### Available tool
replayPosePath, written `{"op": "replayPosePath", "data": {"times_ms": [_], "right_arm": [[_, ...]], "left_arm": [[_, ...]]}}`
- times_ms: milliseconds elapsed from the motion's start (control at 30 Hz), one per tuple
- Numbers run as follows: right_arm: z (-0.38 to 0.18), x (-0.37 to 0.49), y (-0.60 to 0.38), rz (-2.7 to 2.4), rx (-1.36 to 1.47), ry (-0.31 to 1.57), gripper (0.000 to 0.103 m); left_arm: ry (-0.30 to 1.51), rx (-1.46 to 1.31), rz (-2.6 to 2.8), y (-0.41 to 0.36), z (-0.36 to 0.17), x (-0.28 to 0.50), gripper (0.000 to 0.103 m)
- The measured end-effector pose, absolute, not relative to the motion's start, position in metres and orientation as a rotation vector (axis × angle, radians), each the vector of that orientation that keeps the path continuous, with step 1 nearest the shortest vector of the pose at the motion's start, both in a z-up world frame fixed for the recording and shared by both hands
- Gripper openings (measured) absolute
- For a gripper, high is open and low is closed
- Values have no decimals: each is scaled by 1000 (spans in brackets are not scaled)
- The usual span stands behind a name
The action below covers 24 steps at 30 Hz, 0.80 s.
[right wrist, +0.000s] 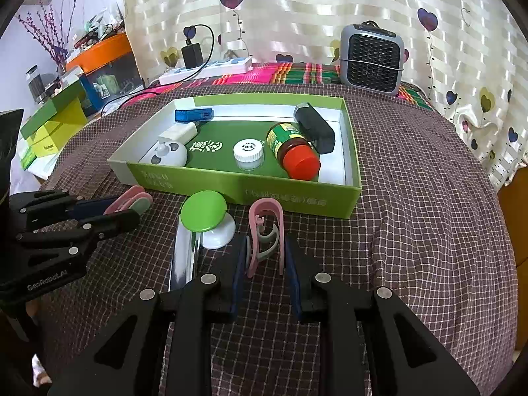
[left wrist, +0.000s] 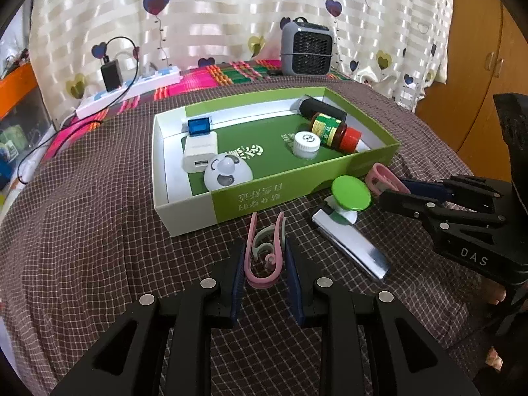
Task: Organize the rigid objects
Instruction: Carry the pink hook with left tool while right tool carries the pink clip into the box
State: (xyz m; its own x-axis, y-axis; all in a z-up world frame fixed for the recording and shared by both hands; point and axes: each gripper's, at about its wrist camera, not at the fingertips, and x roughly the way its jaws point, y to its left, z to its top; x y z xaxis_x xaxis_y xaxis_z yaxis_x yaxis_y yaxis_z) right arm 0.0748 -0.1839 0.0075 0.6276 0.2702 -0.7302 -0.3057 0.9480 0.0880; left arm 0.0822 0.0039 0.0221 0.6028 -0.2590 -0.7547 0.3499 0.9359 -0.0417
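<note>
left hand-held gripper (left wrist: 265,264): clamped on pink-grey clip (left wrist: 264,257) | right hand-held gripper (right wrist: 265,260): clamped on second pink-grey clip (right wrist: 267,234) | both U-shaped, beside green box (right wrist: 297,198)

We are seeing grey heater (right wrist: 372,59) and white power strip (right wrist: 206,70) sitting by heart-print curtain (right wrist: 297,10); checked cloth (right wrist: 412,231) covering table.

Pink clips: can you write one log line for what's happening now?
left gripper: around pink clip | right gripper: around other clip | both clips outside box | next, probably: into box
</note>
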Motion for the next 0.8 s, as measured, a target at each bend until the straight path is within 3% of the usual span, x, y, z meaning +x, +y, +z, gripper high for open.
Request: {"op": "replayPosePath", "data": {"times_ms": [800], "right_arm": [[40,72,-184,343,-48,750,24]], "left_arm": [[749,111,-329,0,66,79,23]]}}
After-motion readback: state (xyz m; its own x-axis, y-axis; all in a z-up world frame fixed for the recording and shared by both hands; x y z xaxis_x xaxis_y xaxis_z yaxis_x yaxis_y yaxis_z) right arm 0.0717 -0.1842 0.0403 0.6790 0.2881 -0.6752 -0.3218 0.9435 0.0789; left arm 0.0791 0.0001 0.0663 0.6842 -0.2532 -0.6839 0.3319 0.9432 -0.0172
